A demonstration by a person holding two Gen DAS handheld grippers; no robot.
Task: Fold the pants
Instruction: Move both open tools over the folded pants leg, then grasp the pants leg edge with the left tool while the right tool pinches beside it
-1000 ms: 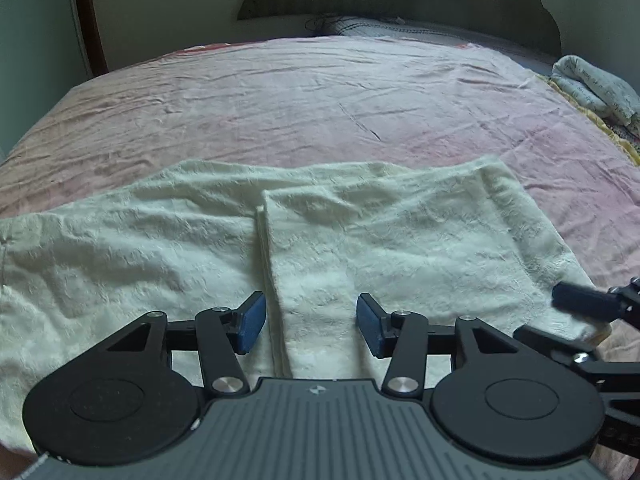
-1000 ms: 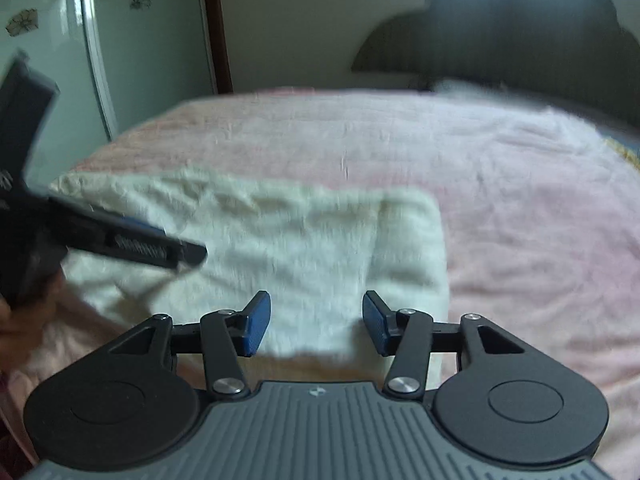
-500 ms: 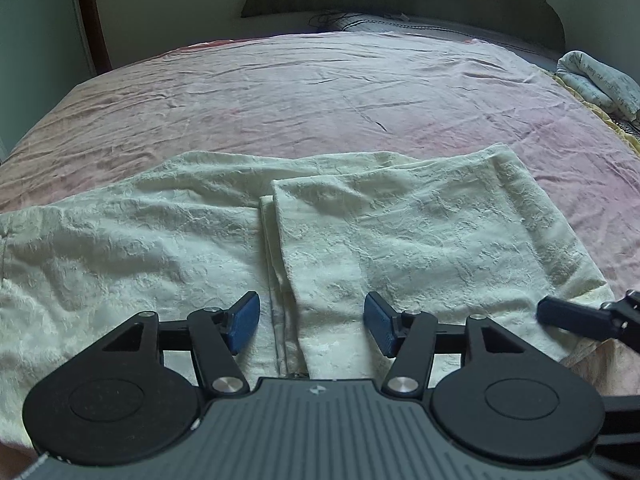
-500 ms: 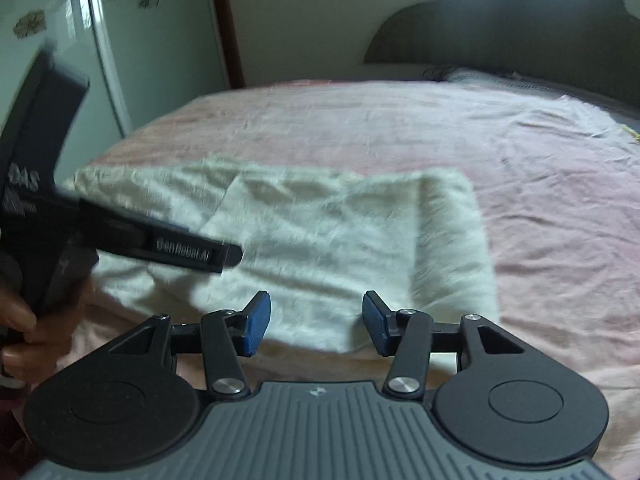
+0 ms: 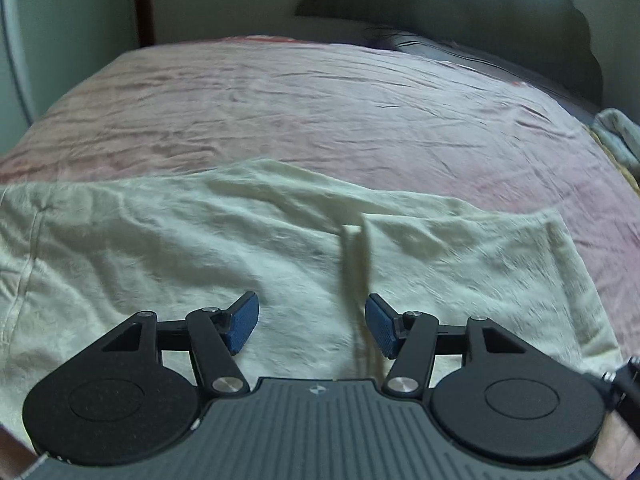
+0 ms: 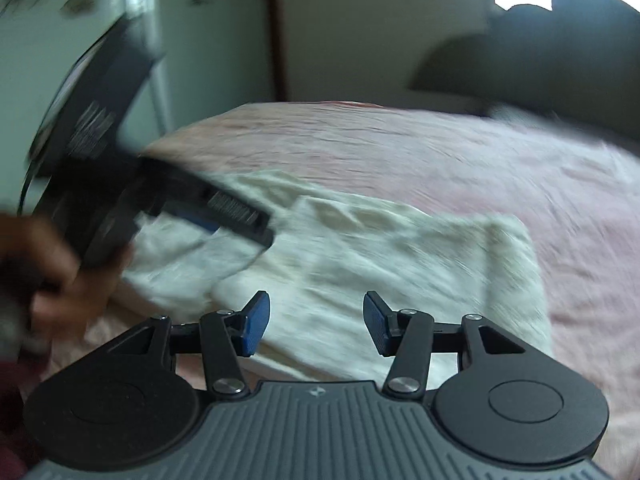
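Cream textured pants (image 5: 192, 264) lie flat on the pink bed sheet (image 5: 320, 120), with their right part folded over on top; the folded edge (image 5: 356, 256) runs toward me. My left gripper (image 5: 312, 326) hovers open just above the cloth, the folded edge close to its right finger, and nothing is pinched. My right gripper (image 6: 316, 326) is open over the near edge of the folded pants (image 6: 400, 264) and holds nothing. In the right wrist view the left gripper (image 6: 228, 216) shows blurred at the left, held by a hand (image 6: 60, 280).
A dark headboard (image 5: 440, 8) and a pillow (image 5: 460, 56) stand at the far end of the bed. A bundled light cloth (image 5: 618, 132) lies at the bed's right edge. A pale wardrobe door (image 6: 192, 40) stands to the left.
Both grippers have shifted left over the pants: the folded edge went from the left gripper's left finger to its right finger. The left jaws stand slightly wider. The right view is now blurred.
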